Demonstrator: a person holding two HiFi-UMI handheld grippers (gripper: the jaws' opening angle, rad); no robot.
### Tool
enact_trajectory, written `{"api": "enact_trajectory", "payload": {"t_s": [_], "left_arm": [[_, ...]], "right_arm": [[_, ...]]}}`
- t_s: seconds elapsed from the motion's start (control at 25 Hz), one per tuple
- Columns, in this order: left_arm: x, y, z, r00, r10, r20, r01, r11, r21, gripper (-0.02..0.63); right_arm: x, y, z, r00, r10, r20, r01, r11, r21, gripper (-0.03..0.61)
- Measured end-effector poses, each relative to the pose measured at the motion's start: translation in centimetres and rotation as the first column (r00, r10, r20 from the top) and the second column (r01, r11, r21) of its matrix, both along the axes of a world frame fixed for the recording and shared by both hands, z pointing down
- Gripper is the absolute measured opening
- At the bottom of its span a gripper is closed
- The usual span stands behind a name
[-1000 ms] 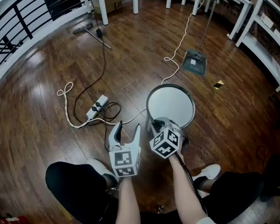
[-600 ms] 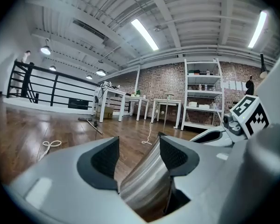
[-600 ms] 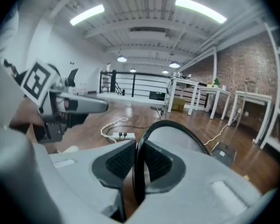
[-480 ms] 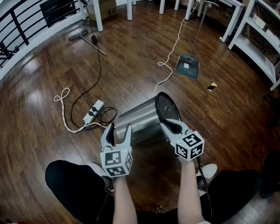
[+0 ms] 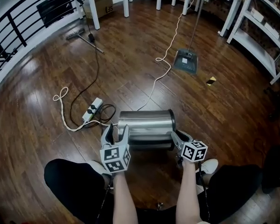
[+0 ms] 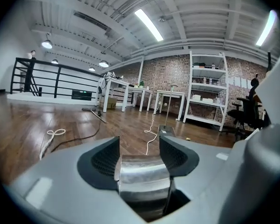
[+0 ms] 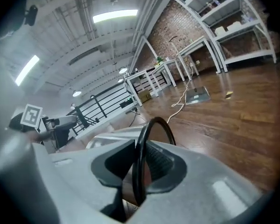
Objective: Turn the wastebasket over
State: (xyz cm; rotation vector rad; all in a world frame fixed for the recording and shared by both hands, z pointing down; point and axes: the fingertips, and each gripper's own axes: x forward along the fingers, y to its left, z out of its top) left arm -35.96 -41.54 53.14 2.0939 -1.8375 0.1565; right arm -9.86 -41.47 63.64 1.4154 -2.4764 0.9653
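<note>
In the head view the wastebasket [image 5: 147, 127] is lying tipped on its side just ahead of the knees. In the left gripper view the left gripper [image 6: 139, 148] is straddling its steel base, jaws wide and not clamping. In the right gripper view the right gripper [image 7: 141, 148] is pinching only the thin black rim [image 7: 144, 129], a hold that may slip as the drum rolls; a second ago the basket was standing mouth-up.

The right gripper [image 7: 139, 161] fills the lower frame, its jaws clamped on the black rim [image 7: 157, 119] of the wastebasket [image 7: 113, 135]. The steel side of the wastebasket lies left of centre. A marker cube [image 7: 31, 115] shows at far left. On the right, the wood floor [image 7: 242, 125] carries a dustpan [image 7: 197, 96] and a pale cord [image 7: 179, 102]. Shelves [image 7: 233, 27] stand at upper right.
</note>
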Motion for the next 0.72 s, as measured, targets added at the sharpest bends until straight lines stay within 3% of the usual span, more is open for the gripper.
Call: {"api": "enact_trajectory", "payload": {"t_s": [0.12,0.16,0.24,0.36,0.48,0.56,0.64,0.72], "left_arm": [[-1.2,0.5,3.2,0.999,-0.033,-0.009,0.033,0.996,-0.078,0.293],[-1.8,0.7,4.5,0.998,-0.047,-0.03,0.043,0.993,-0.111,0.295],[-2.6,1.1,7.3,0.986,-0.066,-0.155,0.037,0.983,-0.182,0.298],[-2.5,2.0,12.0,0.915,-0.089,-0.393,-0.021,0.964,-0.267,0.353],[-1.8,2.7,13.8,0.859,-0.078,-0.506,-0.063,0.965,-0.256,0.349],[-1.3,2.5,13.2,0.863,-0.043,-0.504,-0.081,0.972,-0.222,0.259],[-0.9,2.3,12.6,0.895,-0.015,-0.445,-0.091,0.973,-0.214,0.236],[-0.7,2.2,12.3,0.916,-0.008,-0.402,-0.091,0.969,-0.228,0.224]], "right_arm": [[0.2,0.3,0.0,0.995,-0.057,-0.085,0.056,0.998,-0.004,0.073],[0.4,0.4,0.0,0.99,-0.059,-0.127,0.06,0.998,0.0,0.109],[0.9,0.3,-0.3,0.979,-0.052,-0.199,0.058,0.998,0.024,0.172],[0.5,-0.1,-1.4,0.978,-0.048,-0.201,0.063,0.996,0.067,0.172],[-0.2,0.0,-1.8,0.979,-0.062,-0.193,0.074,0.996,0.053,0.172],[-0.1,0.3,-0.7,0.974,-0.061,-0.217,0.062,0.998,0.0,0.172],[0.0,0.6,0.3,0.98,-0.041,-0.193,0.034,0.999,-0.038,0.17],[-0.3,0.5,0.5,0.992,-0.017,-0.126,0.013,0.999,-0.032,0.077]]}}
